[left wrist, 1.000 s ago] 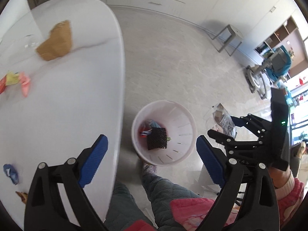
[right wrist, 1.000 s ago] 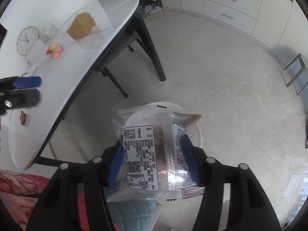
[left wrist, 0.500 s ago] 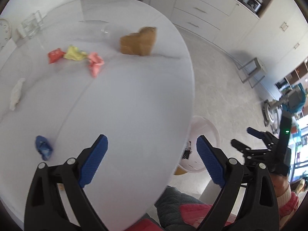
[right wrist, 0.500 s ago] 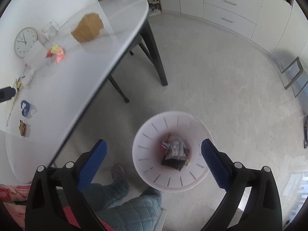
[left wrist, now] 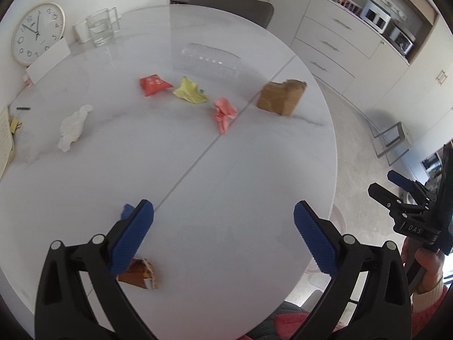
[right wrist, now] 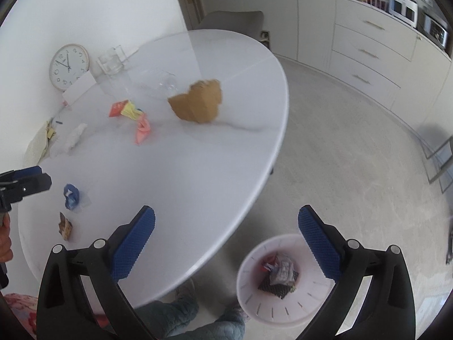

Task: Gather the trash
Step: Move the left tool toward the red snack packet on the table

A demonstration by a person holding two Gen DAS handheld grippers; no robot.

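Observation:
The white round table carries scattered trash: a brown snack wrapper, a blue wrapper half hidden behind my left finger, a white tissue, red, yellow and pink wrappers, a brown paper bag and a clear plastic bottle. My left gripper hovers above the table's near side, its jaws opening, nothing between them. My right gripper is open and empty beside the table edge, above the white bin, which holds wrappers.
A wall clock, a water glass and papers sit at the table's far left. A grey chair stands behind the table, drawers line the wall, and a metal stool stands on the floor. The person's legs are near the bin.
My right gripper opened and dropped its clear packet into the bin, then rose and turned towards the table. My left gripper swung from over the bin to over the table.

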